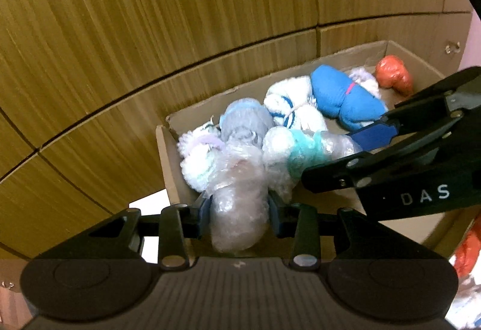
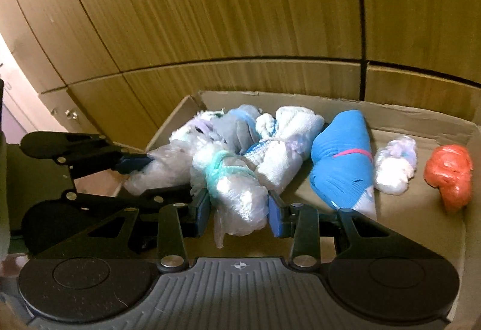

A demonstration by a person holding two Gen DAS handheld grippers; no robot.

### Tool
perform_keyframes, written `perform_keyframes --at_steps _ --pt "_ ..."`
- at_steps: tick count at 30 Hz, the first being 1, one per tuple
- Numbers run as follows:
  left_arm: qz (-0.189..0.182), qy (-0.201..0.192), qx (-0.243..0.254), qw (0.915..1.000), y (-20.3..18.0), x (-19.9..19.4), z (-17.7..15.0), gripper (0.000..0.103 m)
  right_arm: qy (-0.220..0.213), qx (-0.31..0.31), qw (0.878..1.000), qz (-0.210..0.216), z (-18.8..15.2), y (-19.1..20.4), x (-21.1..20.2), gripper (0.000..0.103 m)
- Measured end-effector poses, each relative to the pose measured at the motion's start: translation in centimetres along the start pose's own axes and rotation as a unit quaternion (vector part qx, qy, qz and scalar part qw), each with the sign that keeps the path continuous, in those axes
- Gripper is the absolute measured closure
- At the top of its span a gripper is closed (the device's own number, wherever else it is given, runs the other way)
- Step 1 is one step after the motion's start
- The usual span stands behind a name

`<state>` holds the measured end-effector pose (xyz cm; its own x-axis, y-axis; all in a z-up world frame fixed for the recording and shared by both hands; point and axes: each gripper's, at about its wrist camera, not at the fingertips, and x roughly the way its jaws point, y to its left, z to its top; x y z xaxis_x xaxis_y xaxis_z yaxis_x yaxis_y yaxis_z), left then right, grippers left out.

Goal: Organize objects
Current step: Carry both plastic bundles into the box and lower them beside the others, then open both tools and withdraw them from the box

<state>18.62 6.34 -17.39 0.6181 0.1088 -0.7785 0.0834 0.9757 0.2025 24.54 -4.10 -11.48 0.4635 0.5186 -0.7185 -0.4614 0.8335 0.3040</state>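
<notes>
Here, the left gripper [image 1: 239, 206] clamped one clear plastic-wrapped white bundle [image 1: 237, 209], and the right gripper [image 2: 237, 206] clamped another, teal-banded wrapped bundle [image 2: 237, 188], both over the near edge of one brown cardboard box [image 2: 421, 116]. Farther in lay one blue rolled sock [image 2: 342, 164] and, far right, one orange wrapped lump [image 2: 449, 173]. "DAS" was readable on the right gripper.

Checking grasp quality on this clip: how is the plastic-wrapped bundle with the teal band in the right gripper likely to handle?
Probably soft and light: the teal-banded bundle looks like fluffy fabric in thin film. Its glossy wrap may slip between the pads of the right gripper. Loose plastic hangs below, so it likely sags and deforms rather than holding shape.
</notes>
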Motion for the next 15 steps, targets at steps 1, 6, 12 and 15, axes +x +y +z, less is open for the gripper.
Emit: perform_keyframes --at_steps 1,6,12,15 --pt "-0.001 0.004 0.001 1.0000 0.0 0.1 0.0 0.068 0.006 -0.001 1.000 0.000 0.1 0.0 0.4 0.056" --pt "-0.002 0.017 0.002 0.9998 -0.2 0.4 -0.1 0.068 0.018 -0.013 1.000 -0.006 0.9 0.0 1.6 0.055" --pt "0.001 0.032 0.010 0.9995 -0.5 0.3 0.0 0.067 0.025 -0.020 0.999 -0.011 0.9 -0.1 1.5 0.053" --pt "0.003 0.037 0.012 0.9992 -0.5 0.0 0.0 0.067 0.026 -0.019 0.999 -0.009 0.9 0.0 1.8 0.051"
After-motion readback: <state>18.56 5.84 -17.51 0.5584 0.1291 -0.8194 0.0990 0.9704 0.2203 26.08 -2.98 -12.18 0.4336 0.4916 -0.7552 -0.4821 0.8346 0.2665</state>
